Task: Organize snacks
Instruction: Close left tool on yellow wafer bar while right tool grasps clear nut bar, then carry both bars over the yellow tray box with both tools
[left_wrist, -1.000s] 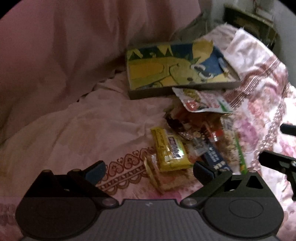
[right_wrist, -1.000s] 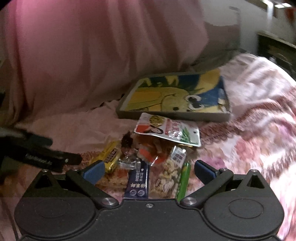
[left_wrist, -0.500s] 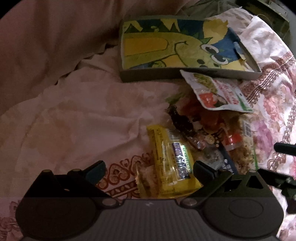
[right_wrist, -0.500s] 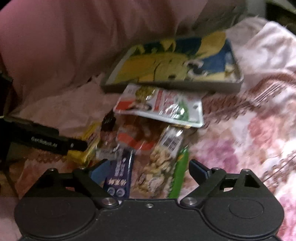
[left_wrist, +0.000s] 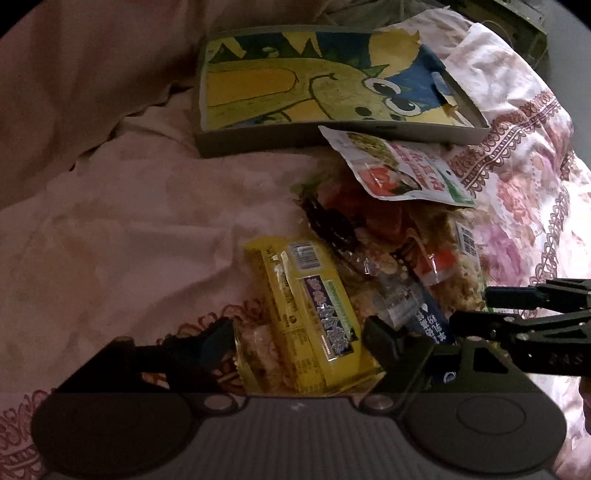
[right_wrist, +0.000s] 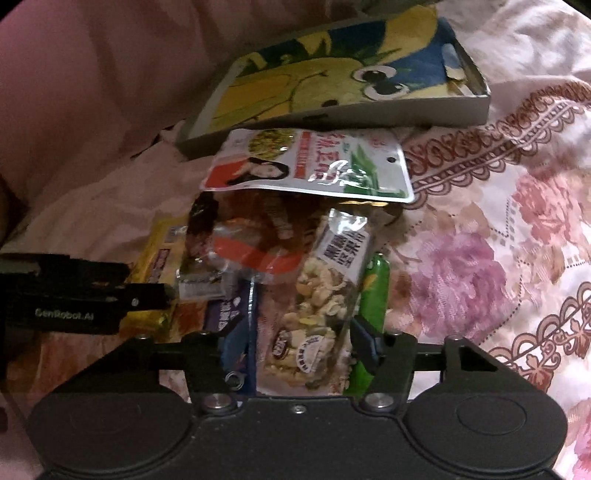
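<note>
1. We are at the pick-up step: our left gripper (left_wrist: 299, 332) is closing its half-open jaws around the yellow packet (left_wrist: 310, 314).
2. Our right gripper (right_wrist: 293, 332) is closing on the clear nut bag (right_wrist: 317, 306).
3. Neither is clamped yet.
4. Both lie in the snack pile on the bed (left_wrist: 129, 221).
5. Next we judge: grip firmly, lift, carry to the cartoon tray (left_wrist: 258, 138).

A yellow snack packet (left_wrist: 314, 314) lies lengthwise at lower centre of the left view; a clear nut bag (right_wrist: 317, 306) lies beside a green packet (right_wrist: 371, 314); a white-and-red pouch (right_wrist: 314, 166) rests flat against the cartoon-printed tray (right_wrist: 343, 114).
</note>
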